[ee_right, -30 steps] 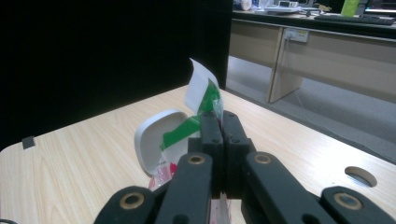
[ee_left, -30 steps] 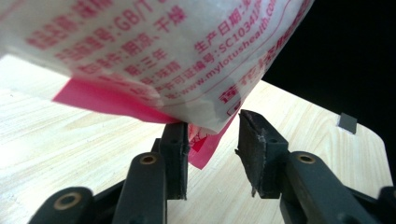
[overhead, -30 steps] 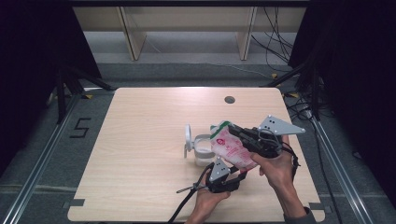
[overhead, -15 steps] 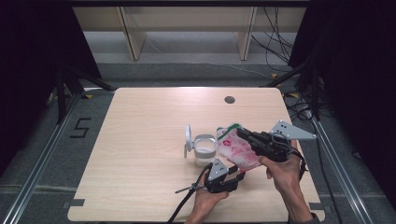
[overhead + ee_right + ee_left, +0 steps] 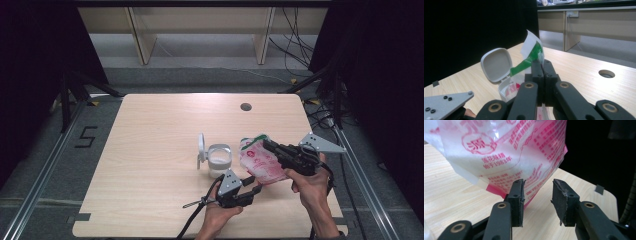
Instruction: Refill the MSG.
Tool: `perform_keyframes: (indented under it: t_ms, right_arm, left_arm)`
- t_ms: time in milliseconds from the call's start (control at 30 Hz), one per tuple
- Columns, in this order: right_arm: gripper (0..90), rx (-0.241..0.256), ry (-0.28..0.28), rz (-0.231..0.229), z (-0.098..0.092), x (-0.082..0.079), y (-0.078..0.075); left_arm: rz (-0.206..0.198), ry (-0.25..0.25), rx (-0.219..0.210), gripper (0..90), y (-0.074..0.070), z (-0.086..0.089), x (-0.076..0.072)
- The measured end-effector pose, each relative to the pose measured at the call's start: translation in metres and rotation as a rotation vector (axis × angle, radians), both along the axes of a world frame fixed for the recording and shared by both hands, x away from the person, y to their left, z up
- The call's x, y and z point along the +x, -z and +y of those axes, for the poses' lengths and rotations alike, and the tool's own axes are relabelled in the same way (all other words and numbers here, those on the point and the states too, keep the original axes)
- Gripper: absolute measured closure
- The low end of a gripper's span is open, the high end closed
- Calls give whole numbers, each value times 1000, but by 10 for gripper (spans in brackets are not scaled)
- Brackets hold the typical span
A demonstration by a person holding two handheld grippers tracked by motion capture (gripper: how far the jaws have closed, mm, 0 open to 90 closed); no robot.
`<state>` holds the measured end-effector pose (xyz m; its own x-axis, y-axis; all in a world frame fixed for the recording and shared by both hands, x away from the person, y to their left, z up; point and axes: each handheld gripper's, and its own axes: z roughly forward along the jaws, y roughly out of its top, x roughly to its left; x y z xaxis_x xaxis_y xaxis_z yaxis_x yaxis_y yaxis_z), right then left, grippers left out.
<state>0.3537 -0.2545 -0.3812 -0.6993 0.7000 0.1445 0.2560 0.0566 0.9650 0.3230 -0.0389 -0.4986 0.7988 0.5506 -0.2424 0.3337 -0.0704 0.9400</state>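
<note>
Pouring step: my right gripper [image 5: 267, 145] clamps the pink bag [image 5: 257, 162] top beside the open container [image 5: 219, 159], left gripper [image 5: 537, 195] jaws apart at its bottom corner, next tilt

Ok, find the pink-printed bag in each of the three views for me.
High view: the bag is right of centre, by the open white container, its top pinched in the right gripper.
Left gripper view: it takes up the upper left, its bottom corner at the open jaws of the left gripper.
Right gripper view: its green and white top rises above the shut jaws.
Shared landmark: the wooden table.
</note>
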Motion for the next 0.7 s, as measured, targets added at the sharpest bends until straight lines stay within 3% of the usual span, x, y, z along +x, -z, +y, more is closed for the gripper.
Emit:
perform_keyframes:
  t_ms: [33,133,167,300,333,400,433,700]
  right_arm:
    - [900,13,1,19,-2,-2,0]
    - [900,11,10,15,-5,-3,0]
    - [900,4,14,-2,-7,-3,0]
    - [900,20,32,21,-14,-7,1]
    - [900,-11,35,-1,-17,-6,1]
    - [900,-27,40,-19,-20,-7,1]
    - [900,-4,49,15,-19,-10,1]
    - [900,-17,69,-4,-25,-13,2]
  left_arm:
    - [-3,9,-5,608,-1,2,-1]
    - [-11,8,-17,607,-2,3,-1]
    - [-11,0,-4,606,-4,6,-1]
    - [-29,-7,17,595,-6,11,-1]
    - [-30,-10,22,594,-6,12,-1]
    - [-32,-9,24,587,-6,13,-1]
    - [-33,-11,35,581,-5,16,-2]
    - [-42,-19,51,559,-3,23,-5]
